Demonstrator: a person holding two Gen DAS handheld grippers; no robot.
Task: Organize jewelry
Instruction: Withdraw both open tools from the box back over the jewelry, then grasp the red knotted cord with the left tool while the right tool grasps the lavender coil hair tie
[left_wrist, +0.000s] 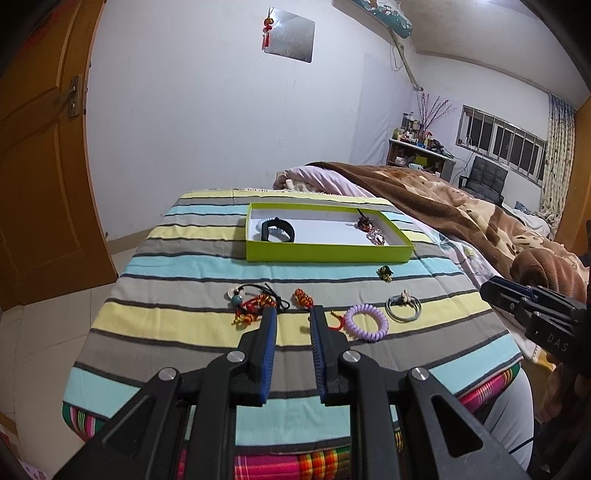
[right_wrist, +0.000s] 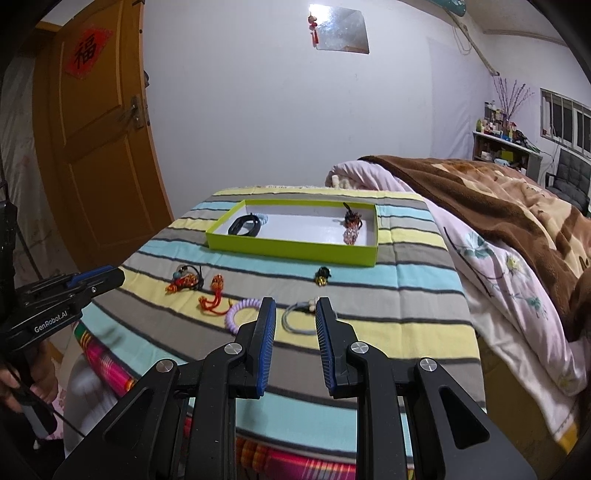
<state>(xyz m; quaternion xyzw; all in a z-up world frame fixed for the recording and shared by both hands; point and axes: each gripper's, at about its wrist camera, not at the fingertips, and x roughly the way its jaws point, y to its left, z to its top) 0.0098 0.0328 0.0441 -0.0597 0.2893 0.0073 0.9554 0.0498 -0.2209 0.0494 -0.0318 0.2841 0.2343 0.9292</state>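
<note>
Two pieces boxed: a black band (left_wrist: 277, 229) and a beaded charm (left_wrist: 369, 228) lie in the green tray (left_wrist: 328, 252), at opposite ends of it, which I judge leaves the middle free for more.

Left wrist view, my left gripper (left_wrist: 293, 318): jaws apart, gripping nothing, above the striped cloth (left_wrist: 177, 325) and aimed at the loose row.
Left wrist view, between my fingertips: the red knotted tassel (left_wrist: 303, 297) sits just past the gap, likely my next pick.
Left wrist view, to the side: a corded bead cluster (left_wrist: 251, 301) lies left of the tassel; the purple coil tie (left_wrist: 366, 322) and the grey hair ring (left_wrist: 403, 306) lie right of it.
Left wrist view, stray piece: a small dark-and-gold ornament (left_wrist: 385, 274) rests near the tray's front wall.

Right wrist view, my right gripper (right_wrist: 295, 312): jaws apart, empty, lined up on the grey hair ring (right_wrist: 301, 318), which shows in the gap.
Right wrist view, neighbours: the purple coil tie (right_wrist: 242, 314) sits just left of my left finger.
Right wrist view, reason for the spread: each hand covers its own half of the row, so we stay well apart.
</note>
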